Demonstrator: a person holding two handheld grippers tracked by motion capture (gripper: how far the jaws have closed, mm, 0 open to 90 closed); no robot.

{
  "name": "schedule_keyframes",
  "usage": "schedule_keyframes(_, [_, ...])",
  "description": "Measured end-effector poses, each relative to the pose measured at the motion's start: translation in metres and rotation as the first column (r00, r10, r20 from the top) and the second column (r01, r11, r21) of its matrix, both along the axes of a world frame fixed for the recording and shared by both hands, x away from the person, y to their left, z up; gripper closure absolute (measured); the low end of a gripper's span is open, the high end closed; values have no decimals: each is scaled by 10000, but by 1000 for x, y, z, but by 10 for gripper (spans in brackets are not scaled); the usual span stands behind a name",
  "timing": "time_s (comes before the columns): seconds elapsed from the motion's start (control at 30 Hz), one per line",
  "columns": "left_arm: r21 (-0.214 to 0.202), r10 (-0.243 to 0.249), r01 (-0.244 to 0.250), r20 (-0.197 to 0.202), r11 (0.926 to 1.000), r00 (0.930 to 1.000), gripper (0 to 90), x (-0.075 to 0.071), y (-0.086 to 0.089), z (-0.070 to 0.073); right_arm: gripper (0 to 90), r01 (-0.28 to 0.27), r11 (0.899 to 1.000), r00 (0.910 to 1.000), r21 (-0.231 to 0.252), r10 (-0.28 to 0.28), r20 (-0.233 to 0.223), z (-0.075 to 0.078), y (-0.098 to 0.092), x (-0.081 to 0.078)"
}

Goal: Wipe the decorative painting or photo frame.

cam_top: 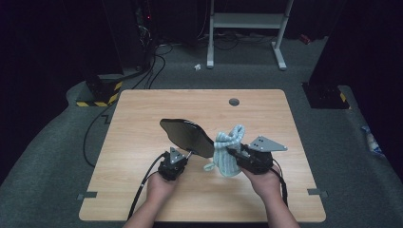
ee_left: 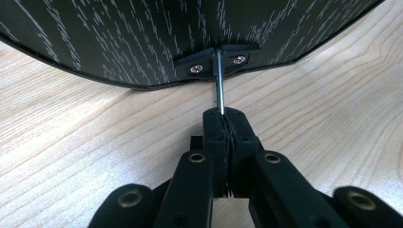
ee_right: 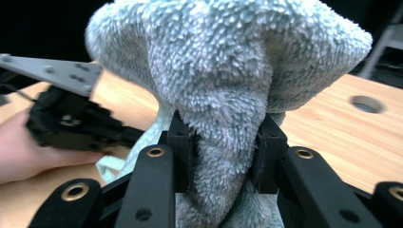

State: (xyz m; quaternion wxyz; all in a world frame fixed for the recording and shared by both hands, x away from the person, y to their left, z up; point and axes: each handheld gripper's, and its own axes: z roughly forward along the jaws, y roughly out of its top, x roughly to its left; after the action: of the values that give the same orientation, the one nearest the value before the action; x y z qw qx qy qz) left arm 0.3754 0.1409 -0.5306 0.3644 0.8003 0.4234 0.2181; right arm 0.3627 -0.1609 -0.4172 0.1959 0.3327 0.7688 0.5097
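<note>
My left gripper (cam_top: 183, 158) (ee_left: 223, 118) is shut on the thin metal stem (ee_left: 219, 80) of a black oval board (cam_top: 186, 136) (ee_left: 157, 33), which it holds tilted above the wooden table (cam_top: 142, 123). A fluffy light-blue cloth (cam_top: 228, 149) (ee_right: 223, 80) hangs bunched just right of the board. My right gripper (cam_top: 231, 152) (ee_right: 224, 142) is shut on that cloth, its pads pressing a thick fold, with the cloth lifted off the table. In the right gripper view the left gripper's black body (ee_right: 71, 123) sits at the left, held by a hand.
A round cable hole (cam_top: 234, 101) (ee_right: 365, 103) lies near the table's far edge. Beyond the table stand a white frame (cam_top: 247, 28) and black-and-yellow striped bases (cam_top: 102, 90) on grey carpet. Cables trail from both grippers toward the near edge.
</note>
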Motion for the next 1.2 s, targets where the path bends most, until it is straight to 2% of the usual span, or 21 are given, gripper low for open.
schedule_keyframes(0.1, [-17,5,-5,-8,10000,10000,885,0,0,0,665,559,9984,9984,-65,-559,-13,-2,-13,3])
schedule_keyframes(0.23, [-35,-27,27,-53,10000,10000,885,0,1,0,663,1259,9914,9919,-353,-1263,-101,-6,-35,7])
schedule_keyframes(0.4, [-121,-72,71,-75,9999,9999,883,0,0,0,659,2127,9736,9765,-830,-2148,-171,-10,-64,10])
schedule_keyframes(0.5, [-83,-181,181,-78,9998,9998,884,-1,0,0,656,2579,9587,9647,-1204,-2624,-234,-17,-80,11])
schedule_keyframes(0.6, [-94,-199,198,-101,9998,9998,883,-1,0,0,653,2984,9402,9489,-1642,-3107,-549,-32,-93,16])
schedule_keyframes(0.7, [-77,-207,207,-85,9998,9997,883,-1,0,0,647,3145,9285,9356,-1975,-3384,-1009,-50,-98,21])
schedule_keyframes(0.77, [-85,-220,219,-87,9997,9997,883,-1,0,0,624,3069,9196,9284,-2453,-3459,-1354,-65,-96,25])
schedule_keyframes(0.87, [-94,-223,222,-75,9997,9997,883,-1,0,0,575,2965,8975,9118,-3265,-3678,-1828,-87,-91,32])
schedule_keyframes(0.9, [-92,-234,234,-88,9997,9997,882,-1,0,0,559,2903,8952,9087,-3382,-3687,-1959,-92,-90,34])
schedule_keyframes(0.93, [-96,-233,232,-90,9997,9997,882,-1,0,0,539,2886,8980,9091,-3320,-3658,-1991,-94,-90,34])
schedule_keyframes(1.03, [-96,-232,231,-89,9997,9997,881,-1,0,0,441,3015,9019,9040,-3094,-3735,-2079,-91,-91,34])
schedule_keyframes(1.1, [-114,-234,233,-102,9997,9997,880,-1,0,0,403,3118,9024,9072,-2976,-3758,-1892,-84,-90,33])
schedule_keyframes(1.2, [-173,-278,276,-130,9995,9995,872,-1,1,0,381,3233,9112,9184,-2553,-3671,-1473,-66,-88,26])
